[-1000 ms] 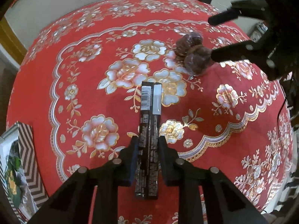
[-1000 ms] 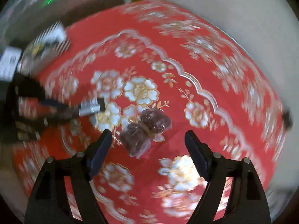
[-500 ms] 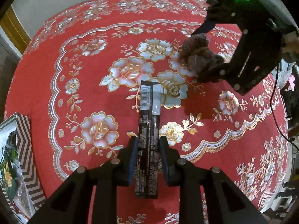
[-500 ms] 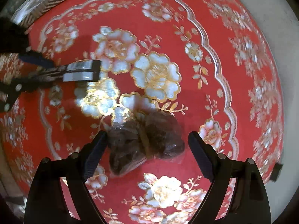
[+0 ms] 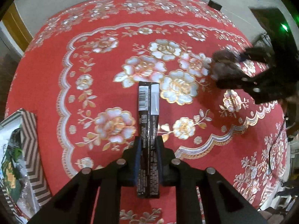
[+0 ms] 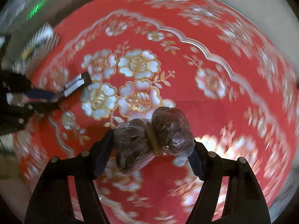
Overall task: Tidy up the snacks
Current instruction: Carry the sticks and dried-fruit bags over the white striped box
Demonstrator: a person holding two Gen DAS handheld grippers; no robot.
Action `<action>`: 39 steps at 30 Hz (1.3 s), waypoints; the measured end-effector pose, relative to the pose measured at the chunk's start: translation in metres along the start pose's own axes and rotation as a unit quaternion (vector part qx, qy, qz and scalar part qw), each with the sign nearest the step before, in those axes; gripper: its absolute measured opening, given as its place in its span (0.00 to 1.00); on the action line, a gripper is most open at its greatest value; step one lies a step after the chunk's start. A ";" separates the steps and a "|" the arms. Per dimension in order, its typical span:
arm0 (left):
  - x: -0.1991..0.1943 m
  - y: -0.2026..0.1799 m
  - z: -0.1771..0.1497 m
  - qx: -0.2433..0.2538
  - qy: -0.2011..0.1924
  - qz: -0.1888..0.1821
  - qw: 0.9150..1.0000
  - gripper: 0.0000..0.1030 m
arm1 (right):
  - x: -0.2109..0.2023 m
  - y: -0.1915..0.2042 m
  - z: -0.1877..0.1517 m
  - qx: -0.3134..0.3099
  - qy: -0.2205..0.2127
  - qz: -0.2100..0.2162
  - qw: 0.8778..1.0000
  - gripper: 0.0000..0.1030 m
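Observation:
My left gripper (image 5: pixel 148 150) is shut on a long dark brown snack bar pack (image 5: pixel 148 115) with a barcode, held above the red floral tablecloth (image 5: pixel 93 71). My right gripper (image 6: pixel 153 149) is shut on a clear bag of dark brown snacks (image 6: pixel 155 138) tied in the middle with a band, both pads pressing its sides. In the left wrist view the right gripper (image 5: pixel 248 71) and its bag (image 5: pixel 224 63) are blurred at the right. In the right wrist view the left gripper (image 6: pixel 46 95) and the bar pack (image 6: pixel 76 83) show at the left.
A box with a brown-and-white zigzag rim (image 5: pixel 31 145) holding green packets stands at the table's left edge; it also shows blurred in the right wrist view (image 6: pixel 39 41). A small black object (image 5: pixel 214 4) lies at the far table edge.
My right gripper has closed onto the snack bag and lifted it off the cloth, moving right. My left gripper still holds the bar pack, almost unmoved.

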State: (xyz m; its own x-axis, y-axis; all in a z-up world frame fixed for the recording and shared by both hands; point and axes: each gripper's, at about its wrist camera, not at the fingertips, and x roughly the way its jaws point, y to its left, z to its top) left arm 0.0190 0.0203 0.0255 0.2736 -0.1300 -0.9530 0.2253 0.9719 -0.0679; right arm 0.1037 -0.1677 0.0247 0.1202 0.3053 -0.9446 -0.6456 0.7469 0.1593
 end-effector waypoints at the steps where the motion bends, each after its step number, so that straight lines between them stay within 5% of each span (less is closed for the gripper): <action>1: -0.002 0.002 -0.001 -0.001 0.000 0.000 1.000 0.16 | -0.006 0.000 -0.007 0.029 -0.019 0.009 0.999 0.71; 7: -0.020 0.011 -0.015 0.001 -0.017 0.016 1.000 0.16 | -0.021 0.028 -0.037 0.131 -0.085 0.051 0.986 0.71; 12: -0.040 0.033 -0.025 -0.013 -0.038 0.022 0.999 0.16 | -0.027 0.065 -0.040 0.157 -0.106 0.072 0.979 0.71; 26: -0.096 0.131 -0.069 -0.074 -0.085 0.090 0.990 0.16 | -0.024 0.197 0.034 0.092 -0.137 0.108 0.980 0.70; 39: -0.109 0.203 -0.120 -0.139 -0.085 0.123 0.979 0.16 | -0.003 0.289 0.083 0.017 -0.122 0.124 0.985 0.70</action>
State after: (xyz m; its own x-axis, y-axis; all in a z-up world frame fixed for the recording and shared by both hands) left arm -0.0773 0.2552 0.0797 0.4448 0.1071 -0.8892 -0.1240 0.9906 0.0573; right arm -0.0206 0.0964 0.0974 0.1426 0.6100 -0.7795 -0.6532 0.6496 0.3889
